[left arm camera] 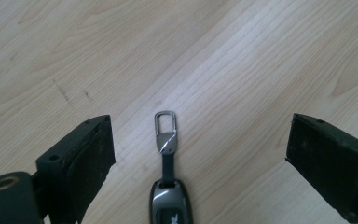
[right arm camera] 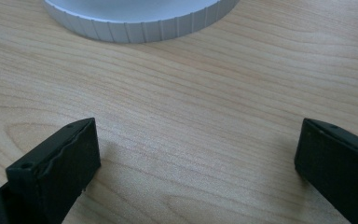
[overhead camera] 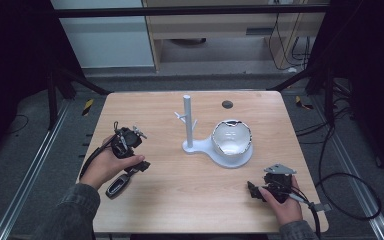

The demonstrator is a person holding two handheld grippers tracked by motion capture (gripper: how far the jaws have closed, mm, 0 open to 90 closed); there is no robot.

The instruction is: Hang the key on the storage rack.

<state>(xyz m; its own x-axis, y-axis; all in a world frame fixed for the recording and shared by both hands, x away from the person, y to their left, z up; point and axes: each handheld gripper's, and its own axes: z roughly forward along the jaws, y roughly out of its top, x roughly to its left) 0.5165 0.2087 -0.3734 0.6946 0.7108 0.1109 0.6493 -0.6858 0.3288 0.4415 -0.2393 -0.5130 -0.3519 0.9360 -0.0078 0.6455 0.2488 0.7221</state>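
A dark grey key fob (overhead camera: pixel 117 186) lies on the wooden table (overhead camera: pixel 190 190) at the front left, below the person's left hand. Its short strap ends in a silver clip (left arm camera: pixel 166 130), which points away between the jaws. My left gripper (left arm camera: pixel 199 137) hangs over the fob, open wide and holding nothing; it is also at the left of the high view (overhead camera: pixel 134 161). A white stand (overhead camera: pixel 188 125) with a post and small pegs rises mid-table. My right gripper (right arm camera: pixel 196 149) is open and empty at the front right (overhead camera: pixel 260 188), facing the stand's ribbed base (right arm camera: pixel 140 21).
The stand's round base carries a shiny bowl-shaped dish (overhead camera: pixel 231 137). A dark round hole (overhead camera: pixel 227 104) sits near the table's far edge. Cables (overhead camera: pixel 340 200) trail off the right side. Bare wood lies between the two hands.
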